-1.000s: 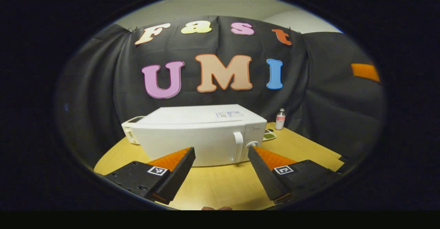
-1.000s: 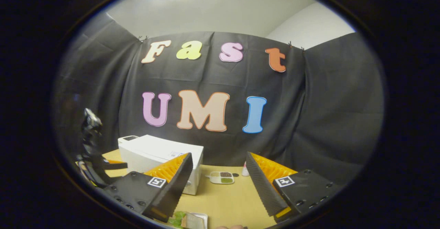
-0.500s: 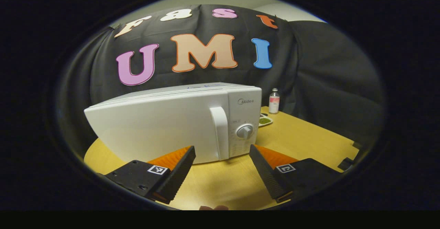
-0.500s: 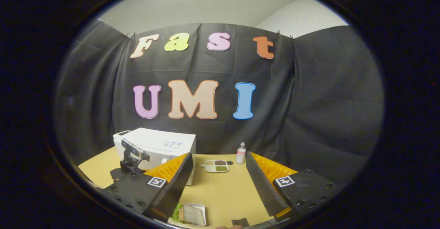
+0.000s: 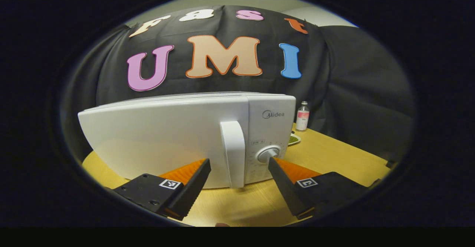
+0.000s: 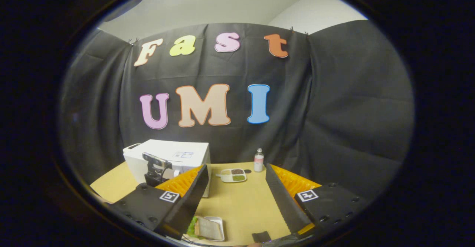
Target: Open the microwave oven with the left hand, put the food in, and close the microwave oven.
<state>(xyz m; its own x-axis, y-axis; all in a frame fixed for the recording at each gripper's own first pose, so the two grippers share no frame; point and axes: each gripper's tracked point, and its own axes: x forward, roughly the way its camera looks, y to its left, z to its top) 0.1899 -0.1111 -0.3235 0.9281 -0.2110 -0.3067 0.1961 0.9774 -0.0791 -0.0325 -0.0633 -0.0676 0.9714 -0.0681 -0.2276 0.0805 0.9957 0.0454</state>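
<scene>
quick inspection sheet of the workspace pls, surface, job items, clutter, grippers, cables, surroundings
surface: wooden table, light-coloured.
job's things: white microwave, door shut, handle upright beside the dial; sandwich on a small white tray near the table's front edge.
clutter: small bottle and a divided dish at the back of the table; a small dark item at the front edge.
grippers: left gripper open, its fingers either side of the handle, not touching it; right gripper open, holding nothing, above the sandwich.
cables: nothing seen.
surroundings: black cloth wall, pale ceiling above.
</scene>
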